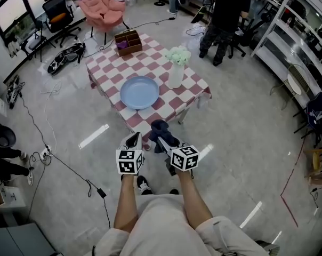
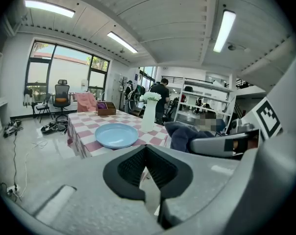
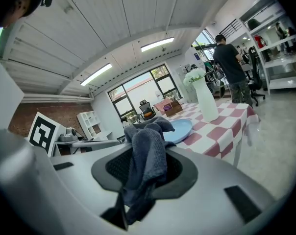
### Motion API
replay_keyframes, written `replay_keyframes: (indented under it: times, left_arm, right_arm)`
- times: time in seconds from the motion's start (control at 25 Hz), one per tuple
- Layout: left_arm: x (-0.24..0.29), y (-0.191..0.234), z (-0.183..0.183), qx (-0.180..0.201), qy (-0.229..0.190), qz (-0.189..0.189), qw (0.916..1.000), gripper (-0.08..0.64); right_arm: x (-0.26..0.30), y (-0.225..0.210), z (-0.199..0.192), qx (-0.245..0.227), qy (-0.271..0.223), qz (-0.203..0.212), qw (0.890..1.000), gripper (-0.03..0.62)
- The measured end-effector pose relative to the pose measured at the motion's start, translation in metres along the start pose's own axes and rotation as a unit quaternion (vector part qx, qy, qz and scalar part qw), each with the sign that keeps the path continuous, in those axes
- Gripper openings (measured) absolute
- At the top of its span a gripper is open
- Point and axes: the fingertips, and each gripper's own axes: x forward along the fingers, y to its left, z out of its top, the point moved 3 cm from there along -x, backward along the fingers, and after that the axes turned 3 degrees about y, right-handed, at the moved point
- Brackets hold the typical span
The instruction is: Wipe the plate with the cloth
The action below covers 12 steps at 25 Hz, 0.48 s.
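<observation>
Floor (image 1: 246, 143): pale and glossy, with cables running across it at the left of the head view.
Shelving rack (image 1: 294, 52): metal, along the right wall.
Bench (image 1: 110, 68): small and square, covered with a red-and-white checked cloth, ahead of both grippers.
Bystander (image 1: 225, 15): a person in dark clothes standing beyond the bench, back turned.
Armchair (image 1: 102, 9): pink, behind the bench and well apart from it.
Plate (image 1: 139, 92): light blue and round, lying flat on the bench in its near half, with nothing on it. It also shows in the left gripper view (image 2: 116, 134) and the right gripper view (image 3: 180, 129).
Vase (image 1: 176, 74): white and upright, holding pale flowers, just beside the plate on its right.
Box (image 1: 128, 42): brown with compartments, at the far corner of the bench, with a purple item in one compartment.
Right gripper (image 1: 160, 140): jaws clamped on the cloth. It is held off the near edge of the bench, above the floor and not over the plate. Right gripper view (image 3: 145, 155).
Left gripper (image 1: 132, 141): jaw pads pressed together at the tips with nothing between them. It is beside the right gripper, short of the bench edge. Left gripper view (image 2: 146, 148).
Cloth (image 1: 162, 131): dark blue-grey, bunched, pinched between the right gripper's jaws, with folds standing above them and an end hanging below (image 3: 147, 155). It is clear of the plate and not touching the bench.
</observation>
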Motion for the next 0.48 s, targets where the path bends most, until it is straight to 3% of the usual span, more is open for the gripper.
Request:
replay_keyframes:
  times: [0.48]
  left_arm:
    - [0.000, 0.071, -0.001, 0.009, 0.007, -0.019, 0.9997, 0.009]
  right_arm:
    - [0.053, 0.016, -0.005, 0.030, -0.014, -0.044, 0.998, 0.117]
